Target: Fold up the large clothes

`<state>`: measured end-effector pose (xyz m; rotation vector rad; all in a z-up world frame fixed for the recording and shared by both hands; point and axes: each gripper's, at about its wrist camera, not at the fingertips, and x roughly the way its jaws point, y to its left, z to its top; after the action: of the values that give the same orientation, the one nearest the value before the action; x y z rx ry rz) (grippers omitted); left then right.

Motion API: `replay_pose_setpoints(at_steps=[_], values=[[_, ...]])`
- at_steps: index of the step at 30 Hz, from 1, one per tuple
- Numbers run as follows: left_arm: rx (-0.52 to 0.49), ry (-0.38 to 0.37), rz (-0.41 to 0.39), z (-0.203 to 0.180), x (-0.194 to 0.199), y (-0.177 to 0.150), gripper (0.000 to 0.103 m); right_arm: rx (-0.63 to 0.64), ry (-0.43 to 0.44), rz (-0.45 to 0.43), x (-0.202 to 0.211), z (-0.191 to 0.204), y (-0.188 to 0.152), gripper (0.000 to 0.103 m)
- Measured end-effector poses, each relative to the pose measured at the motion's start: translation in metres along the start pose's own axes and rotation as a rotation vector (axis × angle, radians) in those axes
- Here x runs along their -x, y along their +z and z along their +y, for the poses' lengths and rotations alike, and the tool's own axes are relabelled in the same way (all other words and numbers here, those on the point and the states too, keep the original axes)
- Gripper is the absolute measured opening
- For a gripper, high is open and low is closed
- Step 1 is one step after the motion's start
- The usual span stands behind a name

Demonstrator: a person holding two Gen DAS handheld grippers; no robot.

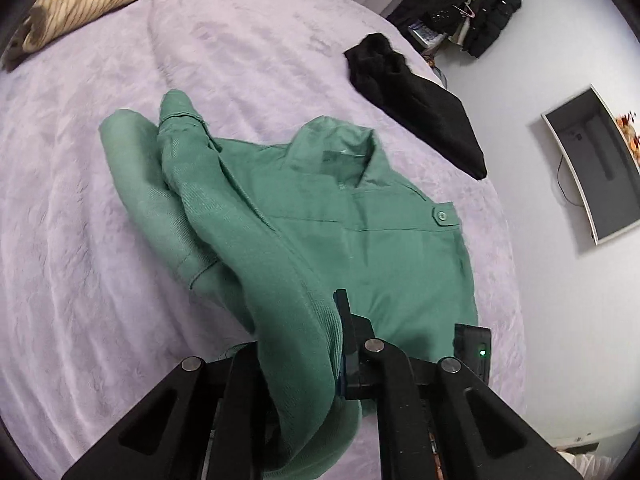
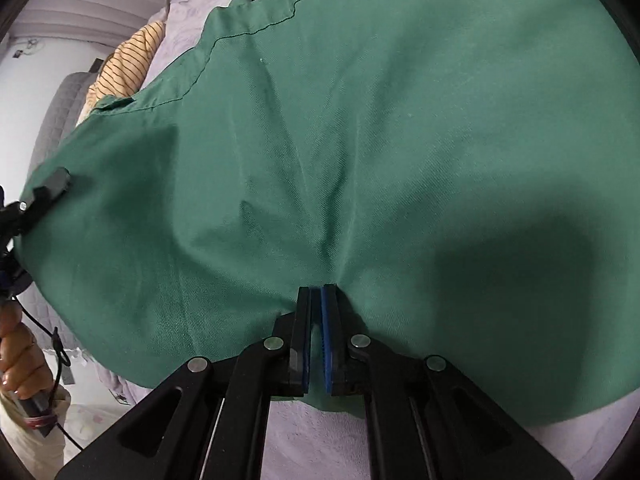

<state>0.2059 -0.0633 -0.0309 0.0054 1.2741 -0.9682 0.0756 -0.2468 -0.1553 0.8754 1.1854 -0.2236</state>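
Observation:
A large green shirt lies collar-up on the lilac bedspread, one sleeve folded over its left side. My left gripper is shut on a thick fold of the shirt's hem, which drapes over the left finger and hides it. In the right wrist view the green shirt fills most of the frame, lifted and stretched. My right gripper is shut on its lower edge, cloth pinched between the blue pads. The left gripper shows at the far left, gripping the same edge.
A black garment lies on the bed beyond the shirt. A striped beige cloth sits at the bed's far left corner, also in the right wrist view. Dark clothes hang on the wall. A wall screen is at right.

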Motion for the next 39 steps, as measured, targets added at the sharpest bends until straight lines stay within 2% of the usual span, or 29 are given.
replay_pose_setpoints(at_steps=[5,9,13,15,17,19,22,23,24,25,26,28,29,31,32,33,34,35,37,39], values=[[-0.156,0.01,0.005,-0.09,-0.023,0.012,0.013,-0.068,0.208,0.024,0.02,-0.023,0.004,0.006],[-0.286,0.028,0.059,-0.16,-0.067,0.01,0.013,-0.076,0.244,-0.08,0.072,-0.053,0.002,0.006],[-0.412,0.046,0.118,-0.224,-0.128,-0.004,0.013,-0.161,0.235,-0.188,0.118,-0.106,-0.002,0.006],[-0.448,0.06,0.165,-0.242,-0.161,-0.016,0.013,-0.209,0.232,-0.211,0.127,-0.131,-0.004,0.006],[-0.492,0.109,0.204,-0.257,-0.191,-0.029,0.013,-0.281,0.233,-0.208,0.128,-0.162,-0.007,0.009],[-0.53,0.148,0.234,-0.263,-0.207,-0.043,0.013,-0.335,0.265,-0.205,0.126,-0.183,-0.011,0.008],[-0.56,0.191,0.204,-0.266,-0.206,-0.057,0.014,-0.376,0.311,-0.214,0.127,-0.2,-0.014,0.008],[-0.554,0.196,0.197,-0.267,-0.204,-0.058,0.016,-0.379,0.314,-0.215,0.126,-0.2,-0.013,0.008],[-0.548,0.201,0.194,-0.266,-0.201,-0.058,0.026,-0.381,0.314,-0.216,0.126,-0.2,-0.012,0.008],[-0.539,0.199,0.185,-0.265,-0.197,-0.058,0.066,-0.38,0.314,-0.217,0.128,-0.204,-0.013,0.008],[-0.529,0.203,0.159,-0.264,-0.191,-0.058,0.101,-0.38,0.312,-0.218,0.129,-0.205,-0.011,0.008],[-0.53,0.204,0.093,-0.267,-0.174,-0.055,0.103,-0.381,0.308,-0.223,0.131,-0.197,-0.016,0.009],[-0.526,0.197,0.086,-0.266,-0.166,-0.053,0.103,-0.382,0.306,-0.229,0.123,-0.186,-0.014,0.009],[-0.499,0.179,0.061,-0.259,-0.149,-0.049,0.103,-0.388,0.307,-0.245,0.135,-0.195,-0.02,0.009],[-0.479,0.181,0.034,-0.253,-0.14,-0.045,0.103,-0.399,0.317,-0.254,0.137,-0.197,-0.02,0.014],[-0.455,0.194,0.004,-0.245,-0.128,-0.041,0.103,-0.417,0.347,-0.268,0.142,-0.203,-0.021,0.036],[-0.424,0.213,-0.019,-0.234,-0.12,-0.037,0.103,-0.439,0.377,-0.284,0.147,-0.21,-0.025,0.05],[-0.392,0.228,-0.035,-0.223,-0.111,-0.033,0.103,-0.464,0.417,-0.307,0.15,-0.216,-0.025,0.07],[-0.328,0.278,-0.05,-0.194,-0.099,-0.026,0.103,-0.492,0.514,-0.334,0.153,-0.226,-0.022,0.071],[-0.285,0.349,-0.045,-0.164,-0.098,-0.022,0.103,-0.499,0.594,-0.309,0.146,-0.227,-0.01,0.071]])
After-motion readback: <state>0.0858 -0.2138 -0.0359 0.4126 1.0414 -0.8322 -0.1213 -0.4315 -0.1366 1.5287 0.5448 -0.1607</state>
